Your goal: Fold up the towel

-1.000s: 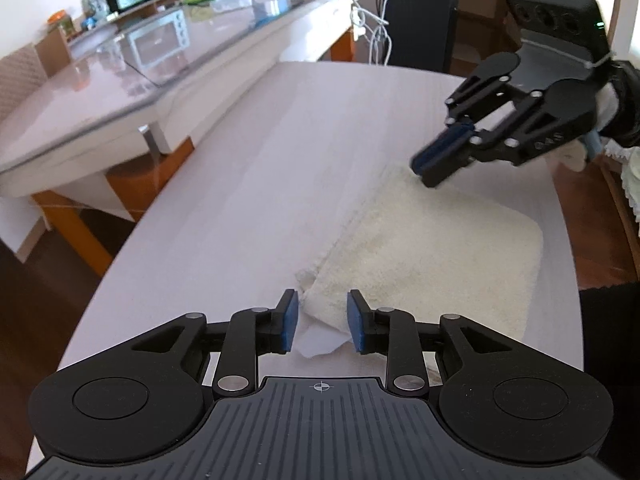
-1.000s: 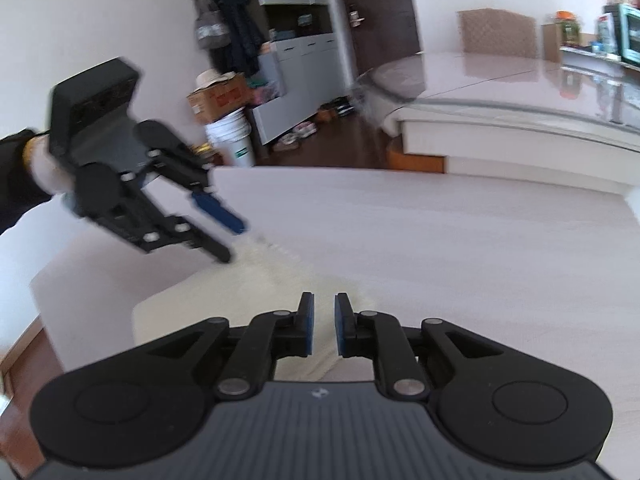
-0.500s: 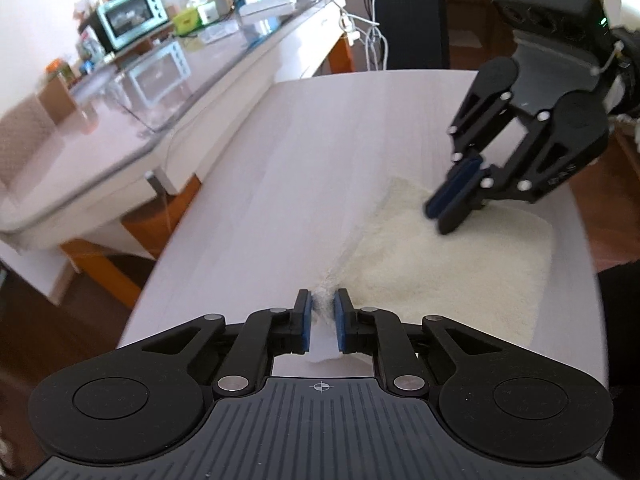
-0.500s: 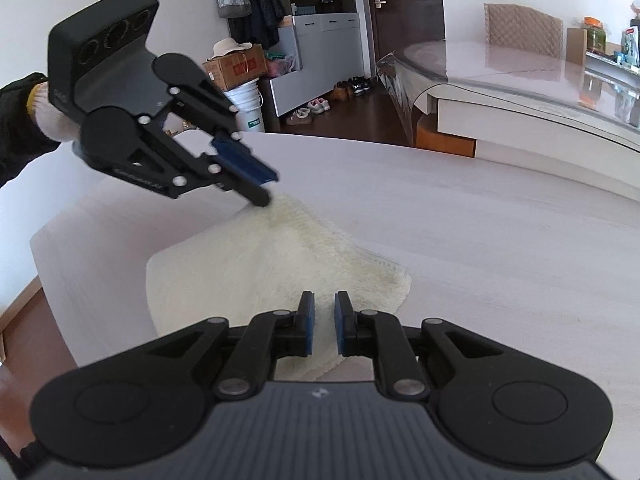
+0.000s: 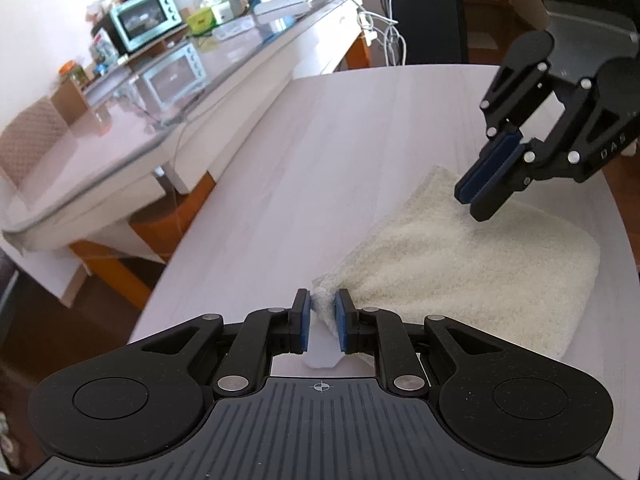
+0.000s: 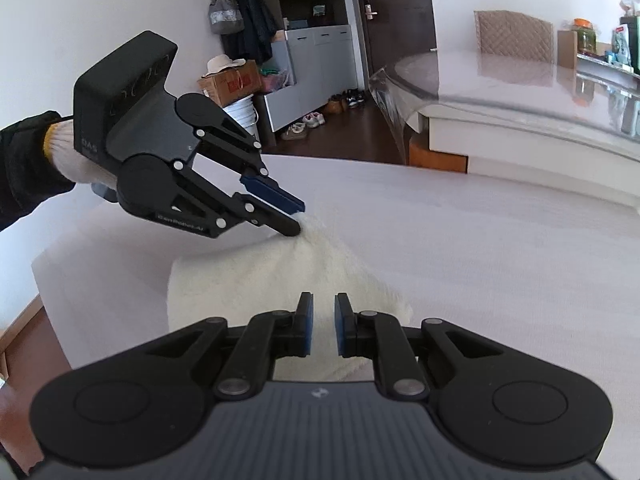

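Between the blue pads of the left gripper (image 5: 322, 317) sits a raised corner of the cream towel (image 5: 472, 264); its jaws, just eased apart slightly, grip that corner. Over the towel's far edge the right gripper (image 5: 478, 200) hangs nearly closed and empty. Beneath it the towel lies folded on the pale bench (image 5: 320, 152).

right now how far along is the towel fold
Done: the towel already lies as a doubled rectangle on the table. In hand: the left gripper has its corner between jaws that have just been opening, and the right gripper hovers shut and empty. Left: carrying that corner across for the next fold.
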